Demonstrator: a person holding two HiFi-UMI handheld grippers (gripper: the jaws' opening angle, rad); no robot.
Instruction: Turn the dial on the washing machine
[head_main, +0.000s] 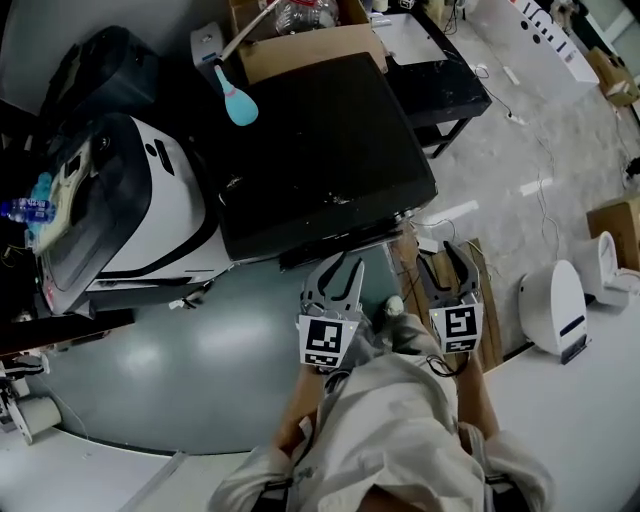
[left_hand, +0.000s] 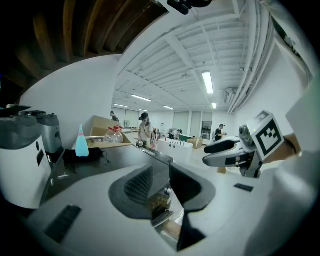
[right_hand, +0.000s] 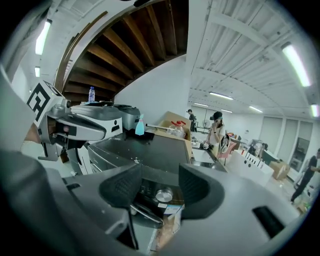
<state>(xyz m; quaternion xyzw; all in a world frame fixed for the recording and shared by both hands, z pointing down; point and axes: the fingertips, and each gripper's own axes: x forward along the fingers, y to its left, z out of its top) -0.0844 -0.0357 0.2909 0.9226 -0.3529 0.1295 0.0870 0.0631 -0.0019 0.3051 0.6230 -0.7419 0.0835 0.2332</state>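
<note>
The black washing machine (head_main: 320, 150) stands in front of me, seen from above. Its silver dial (right_hand: 164, 195) shows on the front panel in the right gripper view, framed between that gripper's jaws but some way off. My right gripper (head_main: 450, 265) (right_hand: 160, 187) is open and empty, held before the machine's front right corner. Beside it on the left, my left gripper (head_main: 340, 275) (left_hand: 161, 182) is open too, with nothing between its jaws, just short of the machine's front edge. In the head view the dial is hidden under the lid's edge.
A white appliance (head_main: 130, 200) stands left of the washing machine. A teal bottle (head_main: 237, 100) and a cardboard box (head_main: 300, 45) lie at the machine's back. A black table (head_main: 440, 80) is behind right, a white device (head_main: 555, 310) on the floor right. People stand far off.
</note>
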